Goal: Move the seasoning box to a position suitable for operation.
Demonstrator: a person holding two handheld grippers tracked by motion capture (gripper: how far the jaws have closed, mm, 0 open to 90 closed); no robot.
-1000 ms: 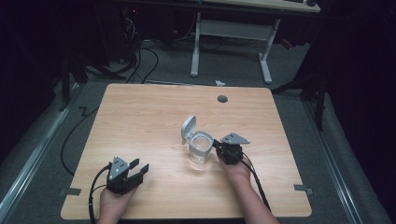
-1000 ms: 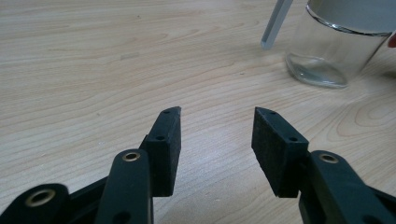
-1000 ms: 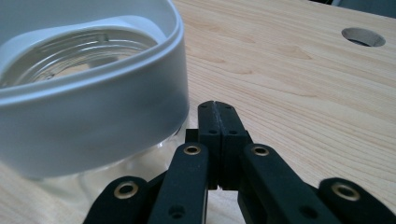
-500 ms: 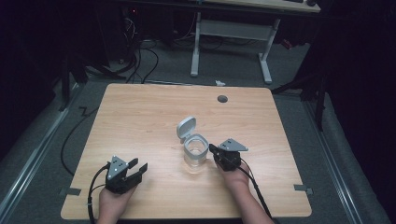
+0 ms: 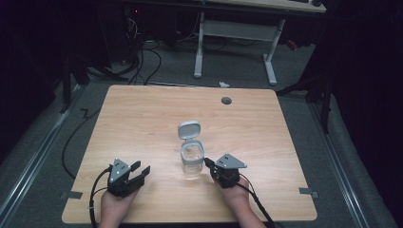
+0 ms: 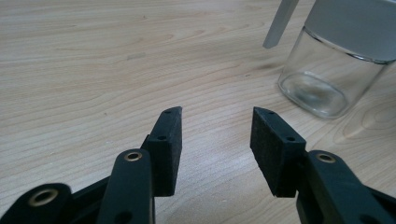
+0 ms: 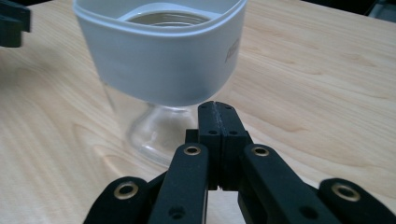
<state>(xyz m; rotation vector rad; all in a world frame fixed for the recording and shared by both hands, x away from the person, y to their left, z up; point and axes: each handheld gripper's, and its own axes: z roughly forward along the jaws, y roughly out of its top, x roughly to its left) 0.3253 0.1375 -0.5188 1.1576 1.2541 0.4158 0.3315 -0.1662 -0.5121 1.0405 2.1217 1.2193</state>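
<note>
Between the two tongs, on the wooden tabletop [image 5: 142,123], stands a clear glass jar [image 5: 191,163] with a grey-white collar around its mouth and a hinged lid [image 5: 188,129] flipped open, rising on the side away from the person. Jar is upright and appears empty.

Left tongs [image 5: 139,172]: held low over the near left part of the tabletop, jaws spread apart with nothing between them. In the left gripper view, the left tongs [image 6: 216,128] point across bare wood, with the jar [image 6: 332,70] ahead and to their right, well apart from the pads [image 6: 272,144].

Right tongs [image 5: 208,163]: held just beside the jar on its right side. In the right gripper view, the right tongs [image 7: 218,108] have both jaws pressed together, nothing between them, tips close under the jar's collar [image 7: 161,60] and near the glass body. Whether the tips touch the jar cannot be told.

Each hand grips its tool from the near edge; a cable [image 5: 95,190] trails from the left tool.
</note>
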